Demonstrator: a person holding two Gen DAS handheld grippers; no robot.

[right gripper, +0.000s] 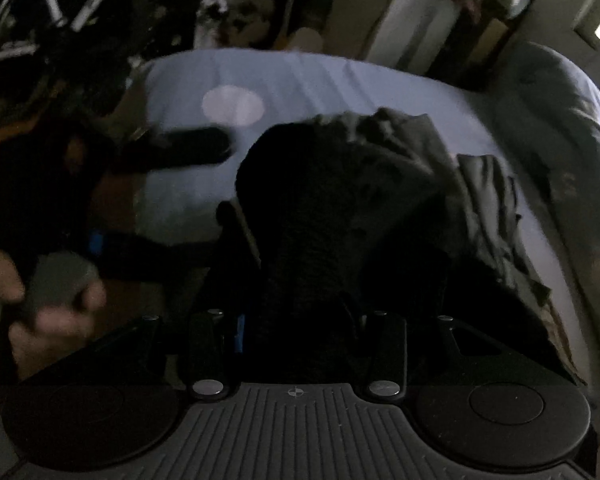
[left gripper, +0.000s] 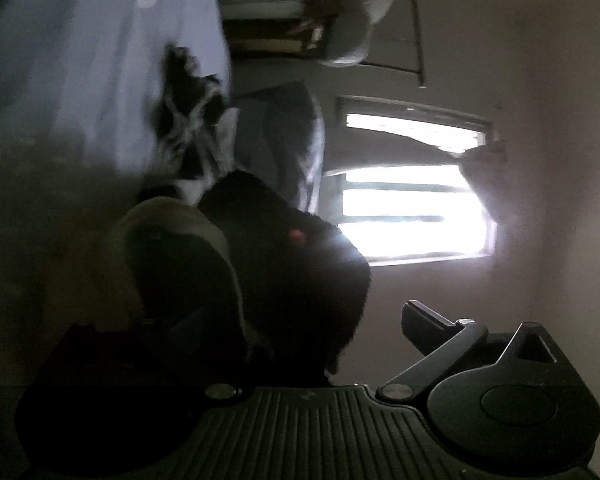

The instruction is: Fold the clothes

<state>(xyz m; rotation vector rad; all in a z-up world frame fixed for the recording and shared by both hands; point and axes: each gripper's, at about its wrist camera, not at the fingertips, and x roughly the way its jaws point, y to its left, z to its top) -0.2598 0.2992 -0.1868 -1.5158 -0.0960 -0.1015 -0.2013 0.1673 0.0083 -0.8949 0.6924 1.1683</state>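
A dark crumpled fabric garment (right gripper: 380,184) lies on the pale blue-sheeted bed (right gripper: 320,80), with a rumpled grey blanket (right gripper: 572,128) along its right edge.

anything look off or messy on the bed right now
Nothing looks spilled or damaged. The dark garment lies bunched and creased on the blue bed sheet, not yet flat, and dark cloth fills the right gripper. The left wrist view is rolled sideways and very dim, so little can be judged there.
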